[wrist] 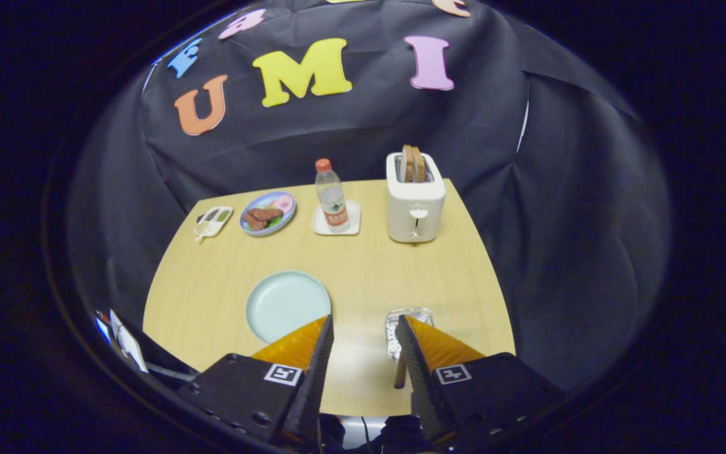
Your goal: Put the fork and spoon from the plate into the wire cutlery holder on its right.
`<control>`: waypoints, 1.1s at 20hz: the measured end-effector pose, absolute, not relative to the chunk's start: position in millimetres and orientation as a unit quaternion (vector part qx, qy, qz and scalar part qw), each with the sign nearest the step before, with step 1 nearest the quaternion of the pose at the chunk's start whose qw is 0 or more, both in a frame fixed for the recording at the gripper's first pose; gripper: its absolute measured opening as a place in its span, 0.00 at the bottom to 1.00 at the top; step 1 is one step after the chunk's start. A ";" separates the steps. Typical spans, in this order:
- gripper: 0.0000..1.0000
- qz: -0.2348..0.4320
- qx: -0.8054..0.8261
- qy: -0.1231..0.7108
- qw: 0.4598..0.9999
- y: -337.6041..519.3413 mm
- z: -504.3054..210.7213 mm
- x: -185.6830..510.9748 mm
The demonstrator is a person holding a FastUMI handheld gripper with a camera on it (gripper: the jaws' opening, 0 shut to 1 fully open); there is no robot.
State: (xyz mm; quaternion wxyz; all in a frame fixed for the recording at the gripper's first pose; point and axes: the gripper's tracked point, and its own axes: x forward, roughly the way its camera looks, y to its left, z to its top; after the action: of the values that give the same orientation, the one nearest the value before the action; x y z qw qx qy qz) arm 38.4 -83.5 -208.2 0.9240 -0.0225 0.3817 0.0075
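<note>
Pale wood makes up the table [363,265], and its nearest landmark is the light green plate [287,306], which lies bare on the near half of the top; the gripper [363,331] hangs over the near edge with its fingers apart, nothing between them but bare wood; one fingertip [327,325] overlaps the plate's near right rim, the other [403,325] sits over the wire cutlery holder [408,328]. That holder stands to the right of the plate, close to the near edge, silvery and partly hidden by the finger; a brown wooden handle [400,373] slants down out of it toward the table edge, beside the right finger; whether this belongs to the fork or the spoon cannot be told, and the heads of the cutlery are hidden.

Beyond the plate, near the far edge, stands a clear bottle [331,197] with a red cap on a small white tray [350,226]; left of the bottle lies a blue-rimmed dish [268,213] of toy food, and further left a small white tray [213,222] with dark bits; far right of the plate rises a white toaster [414,200] with two slices of toast [412,164] upright in its slots.
</note>
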 end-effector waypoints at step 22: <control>0.96 0.065 -0.063 -0.008 0.996 79.4 33.9 -19.0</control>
State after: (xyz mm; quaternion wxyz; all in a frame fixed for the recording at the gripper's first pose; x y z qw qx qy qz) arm -19.0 79.4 33.9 0.9958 -0.0635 -0.0082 0.0649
